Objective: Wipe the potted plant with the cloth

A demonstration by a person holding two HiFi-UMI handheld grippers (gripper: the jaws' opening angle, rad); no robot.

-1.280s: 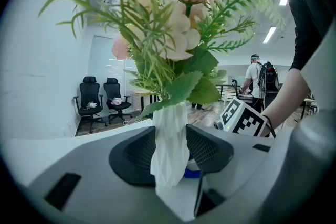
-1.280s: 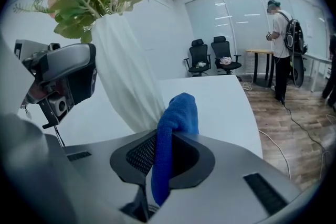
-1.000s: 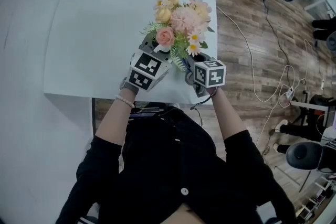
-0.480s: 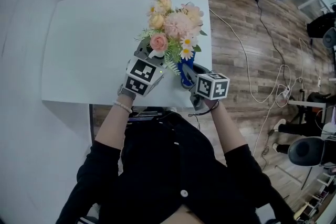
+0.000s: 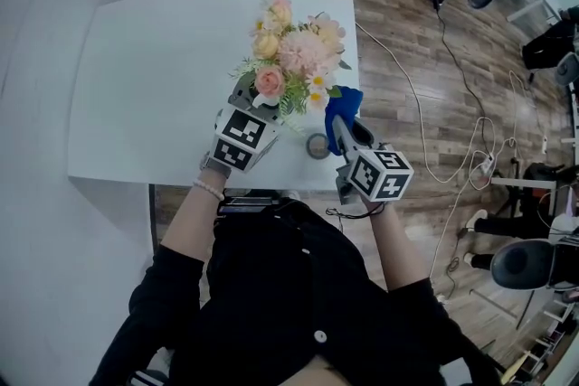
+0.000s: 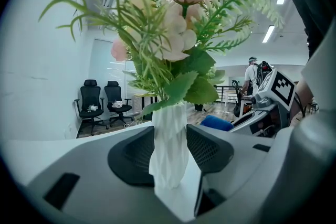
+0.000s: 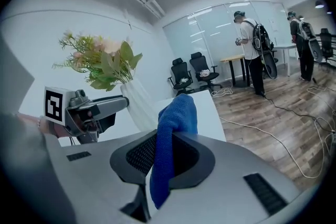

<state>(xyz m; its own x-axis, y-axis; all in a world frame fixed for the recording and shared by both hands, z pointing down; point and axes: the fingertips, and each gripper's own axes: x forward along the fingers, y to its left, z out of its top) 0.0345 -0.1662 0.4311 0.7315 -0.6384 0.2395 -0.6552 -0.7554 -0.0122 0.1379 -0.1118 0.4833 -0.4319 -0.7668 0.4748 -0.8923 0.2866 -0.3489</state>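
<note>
The potted plant is a bunch of pink, peach and white flowers point(image 5: 291, 50) with green fern leaves point(image 6: 173, 44) in a ribbed white vase point(image 6: 169, 149). It stands near the table's front right edge. My left gripper point(image 5: 246, 93) holds the vase at its lower part, one pad pressed against each side. A blue cloth point(image 7: 173, 136) hangs folded between the jaws of my right gripper point(image 7: 168, 153). In the head view that gripper point(image 5: 344, 129) is raised just right of the flowers, and the cloth point(image 5: 344, 104) is close beside the outer blooms. I cannot tell whether it touches them.
A small grey round object point(image 5: 317, 145) lies on the white table point(image 5: 154, 77) between the two grippers. The table's right edge point(image 5: 362, 77) runs close past the cloth. Cables point(image 5: 425, 104) trail over the wooden floor. Office chairs point(image 6: 100, 102) and people point(image 7: 252, 50) are far behind.
My right gripper has lifted and swung out to the right with the blue cloth, away from the vase's foot. The grey round object now shows fully. The left gripper kept still.
</note>
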